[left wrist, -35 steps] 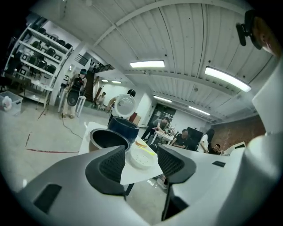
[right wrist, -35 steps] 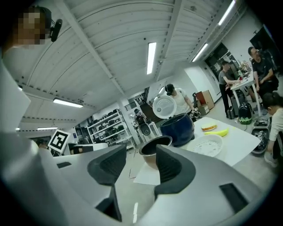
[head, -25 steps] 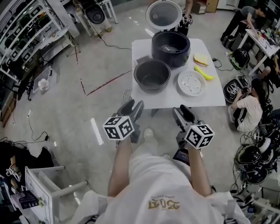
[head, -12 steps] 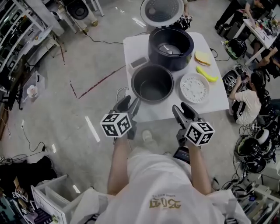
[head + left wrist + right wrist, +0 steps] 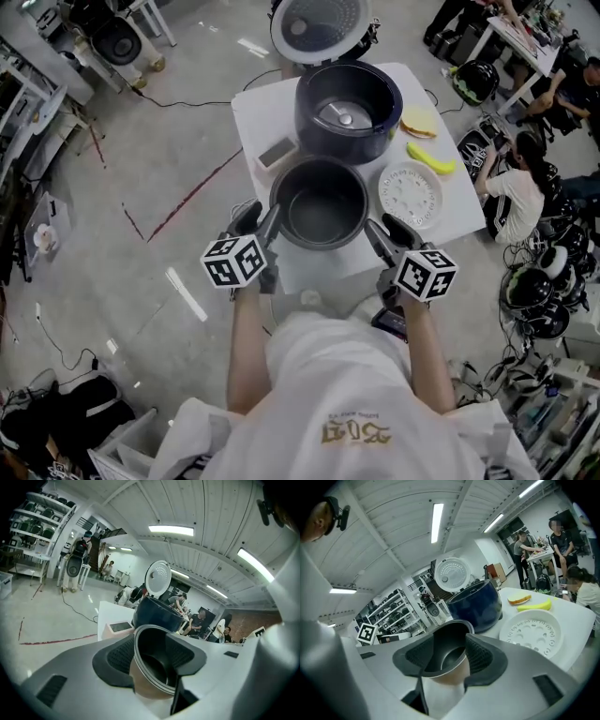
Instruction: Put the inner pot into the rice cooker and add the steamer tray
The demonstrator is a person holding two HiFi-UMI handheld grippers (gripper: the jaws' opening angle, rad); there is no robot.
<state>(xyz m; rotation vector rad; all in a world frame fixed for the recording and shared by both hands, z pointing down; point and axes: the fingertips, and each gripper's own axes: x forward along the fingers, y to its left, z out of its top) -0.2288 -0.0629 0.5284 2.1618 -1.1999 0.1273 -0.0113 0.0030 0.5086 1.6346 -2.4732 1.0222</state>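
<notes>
Dark grey, the inner pot (image 5: pixel 321 202) is seen standing upright on the white table (image 5: pixel 253 117), close to the table's near edge in the head view and not yet in the cooker. At the pot's 12 o'clock, just behind it, the dark blue rice cooker (image 5: pixel 347 111) is set with its round lid (image 5: pixel 319 26) swung up and its heating plate exposed. At the pot's 3 o'clock the white, perforated steamer tray (image 5: pixel 411 195) is laid flat on the table, near the pot but apart from it. A banana (image 5: pixel 431 157) is placed at the tray's 12 o'clock, and a slice of bread (image 5: pixel 417 124) just beyond it. A small flat box (image 5: pixel 277 152) is found at the pot's 10 o'clock. The left gripper (image 5: pixel 260 223) is held at the pot's 8 o'clock with its jaws released and apart; in its own view the pot's rim is framed in the gap, with neither pad pressed on it. The right gripper (image 5: pixel 386 232) is held at the pot's 4 o'clock; its jaws have just been opening and are spread wide, with the pot seen beyond them and nothing grasped.
</notes>
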